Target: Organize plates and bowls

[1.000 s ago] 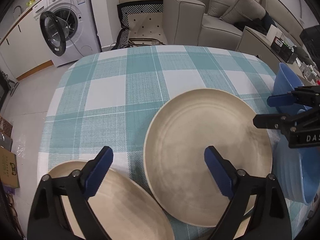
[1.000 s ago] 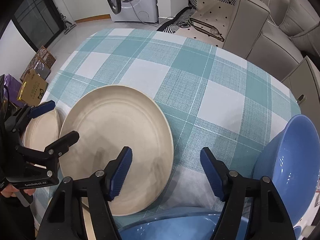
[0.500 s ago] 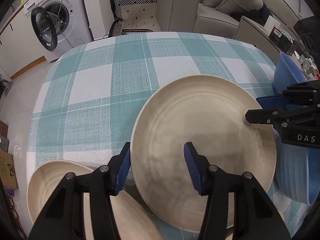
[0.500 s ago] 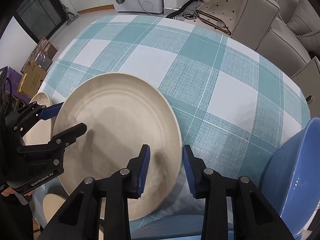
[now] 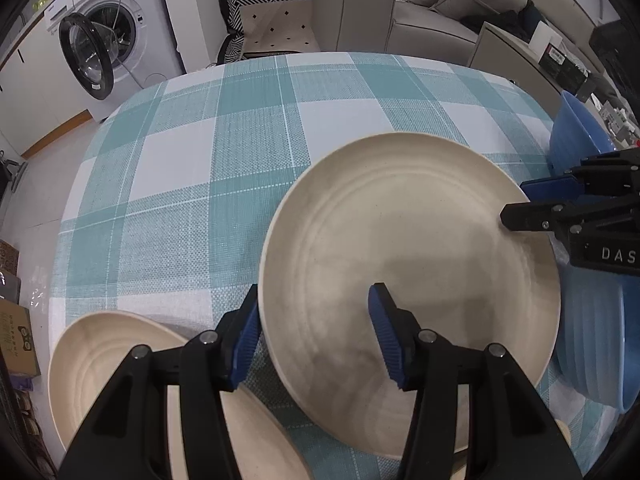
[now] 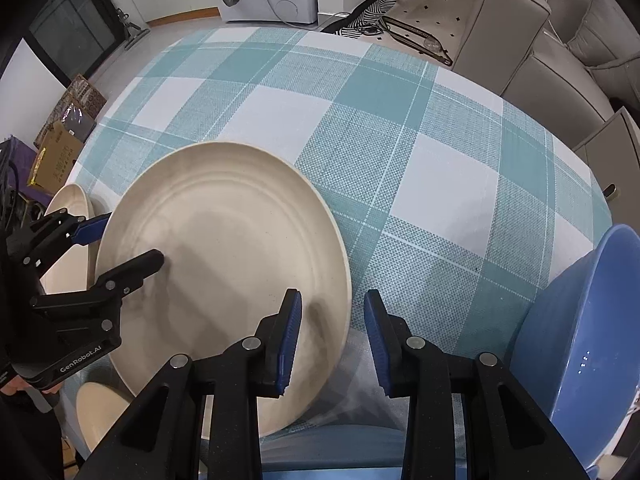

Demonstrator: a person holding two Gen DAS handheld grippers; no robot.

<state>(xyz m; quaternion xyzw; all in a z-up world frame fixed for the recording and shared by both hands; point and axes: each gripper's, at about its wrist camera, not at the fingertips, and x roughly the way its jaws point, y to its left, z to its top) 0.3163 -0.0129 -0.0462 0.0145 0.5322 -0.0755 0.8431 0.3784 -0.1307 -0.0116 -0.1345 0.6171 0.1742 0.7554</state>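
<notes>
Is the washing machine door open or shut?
Open. The washing machine door is swung outward from the drum opening, its dark round frame angled away from the white front.

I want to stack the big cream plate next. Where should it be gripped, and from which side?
Grip the big cream plate by its raised rim, from above, at opposite edges. It is wide, shallow and lies flat, so only the rim offers purchase. The left gripper and right gripper already straddle it there.
</notes>
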